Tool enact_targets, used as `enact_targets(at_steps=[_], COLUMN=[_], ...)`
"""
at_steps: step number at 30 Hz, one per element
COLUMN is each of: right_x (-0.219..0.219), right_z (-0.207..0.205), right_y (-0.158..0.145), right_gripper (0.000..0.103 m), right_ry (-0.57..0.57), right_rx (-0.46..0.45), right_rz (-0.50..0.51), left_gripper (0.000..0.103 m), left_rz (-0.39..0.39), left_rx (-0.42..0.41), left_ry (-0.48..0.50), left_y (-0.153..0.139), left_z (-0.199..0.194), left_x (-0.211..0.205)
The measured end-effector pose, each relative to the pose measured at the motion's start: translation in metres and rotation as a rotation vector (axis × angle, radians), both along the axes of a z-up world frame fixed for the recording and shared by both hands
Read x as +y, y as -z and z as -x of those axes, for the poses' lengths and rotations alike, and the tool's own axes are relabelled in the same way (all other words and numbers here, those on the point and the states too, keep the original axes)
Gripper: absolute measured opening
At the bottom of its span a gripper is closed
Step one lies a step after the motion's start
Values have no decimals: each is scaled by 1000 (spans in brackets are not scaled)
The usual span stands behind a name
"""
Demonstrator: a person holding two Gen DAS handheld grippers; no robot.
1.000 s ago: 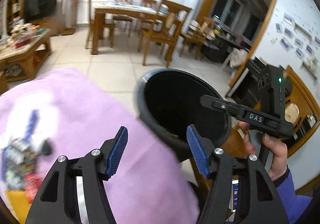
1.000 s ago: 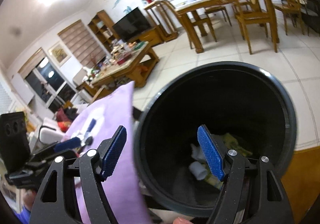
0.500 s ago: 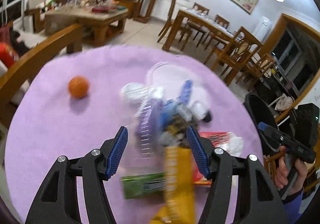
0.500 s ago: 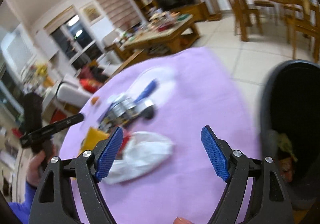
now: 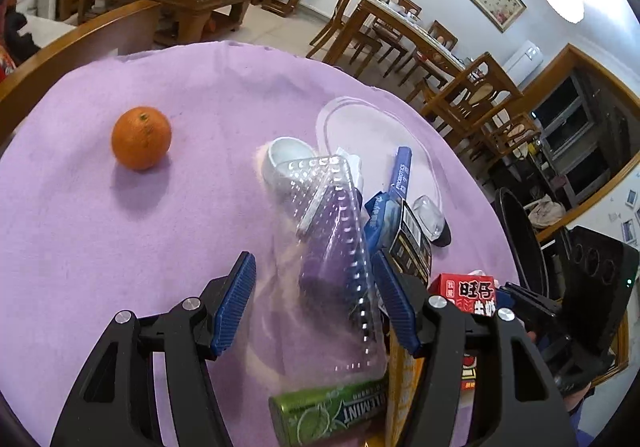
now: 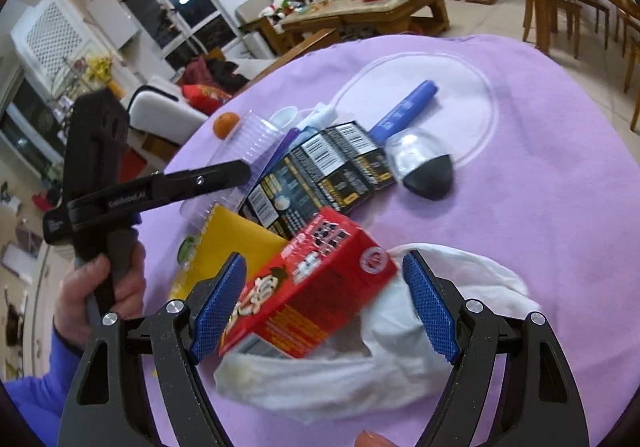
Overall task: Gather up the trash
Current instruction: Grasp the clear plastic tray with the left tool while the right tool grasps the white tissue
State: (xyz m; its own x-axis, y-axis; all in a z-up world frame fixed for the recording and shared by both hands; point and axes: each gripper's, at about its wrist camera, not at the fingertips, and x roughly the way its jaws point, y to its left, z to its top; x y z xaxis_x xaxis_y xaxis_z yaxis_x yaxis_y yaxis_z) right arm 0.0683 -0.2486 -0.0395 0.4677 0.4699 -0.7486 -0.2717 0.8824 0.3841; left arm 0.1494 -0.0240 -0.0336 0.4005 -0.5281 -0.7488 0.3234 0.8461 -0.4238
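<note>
Both grippers now off bin: red carton [image 6: 308,287] between right jaws.

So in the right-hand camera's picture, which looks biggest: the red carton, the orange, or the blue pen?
1. Red carton, by far, though it lies nearest the camera.
2. Blue pen.
3. Orange, smallest, but it is also farthest, so its true size is unsure.

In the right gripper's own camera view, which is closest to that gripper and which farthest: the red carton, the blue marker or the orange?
From the right gripper:
1. Red carton: between its open fingers.
2. Blue marker: mid-table, beyond the black-and-gold packet.
3. Orange: far left, near the cloth's edge.
</note>
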Motion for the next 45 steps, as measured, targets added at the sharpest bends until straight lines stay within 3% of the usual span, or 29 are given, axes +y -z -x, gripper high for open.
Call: enact_targets(at_steps=[1,2,5,8,11,17,21,25,28,32,34,35,36,37,40,45], right_x=[3,5,10,11,10,13,4,-26,-44,-38,-21,-14,-10,-7,-6,-32], right_z=[-1,-1,0,0,2,3,10,11,0,-7,-5,-4,-3,-1,8,22], right_y=[1,0,-7,-16,-24,-35,-32,-33,-21,4,6,6,7,7,-3,-47], right_gripper=[62,57,47,42,38,37,46,46,46,46,46,32,9,5,3,3], right_ry=[-3,-6,-17,-17,-15,-32,-26,93,158,81,44,19,0,-8,6,77], right_rx=[-3,-8,-35,-65,-90,-111,-108,-119,-61,5,-43,-50,-52,-57,-132,-245], right_rz=[9,8,-15,-25,-37,-22,4,49,101,121,221,243,243,246,275,189], left_gripper=[59,54,45,42,42,42,42,42,42,42,42,42,42,42,42,42], left_rz=[-6,-15,-2,-18,23,48,60,61,64,70,69,67,66,64,64,74], left_rx=[-8,-13,-23,-59,-87,-153,-166,-172,-179,-184,-187,-189,-191,-193,-200,-220], left_ry=[-2,-7,-12,-33,-53,-54,-31,-17,-15,-3,7,12,15,18,26,43], left_y=[1,1,2,-1,-10,-37,-46,-49,-54,-58,-60,-61,-61,-62,-66,-75], left_z=[-1,-1,0,5,10,29,40,47,49,49,51,52,51,53,56,60], left_x=[1,2,5,12,22,29,28,31,29,22,17,15,15,13,8,-4])
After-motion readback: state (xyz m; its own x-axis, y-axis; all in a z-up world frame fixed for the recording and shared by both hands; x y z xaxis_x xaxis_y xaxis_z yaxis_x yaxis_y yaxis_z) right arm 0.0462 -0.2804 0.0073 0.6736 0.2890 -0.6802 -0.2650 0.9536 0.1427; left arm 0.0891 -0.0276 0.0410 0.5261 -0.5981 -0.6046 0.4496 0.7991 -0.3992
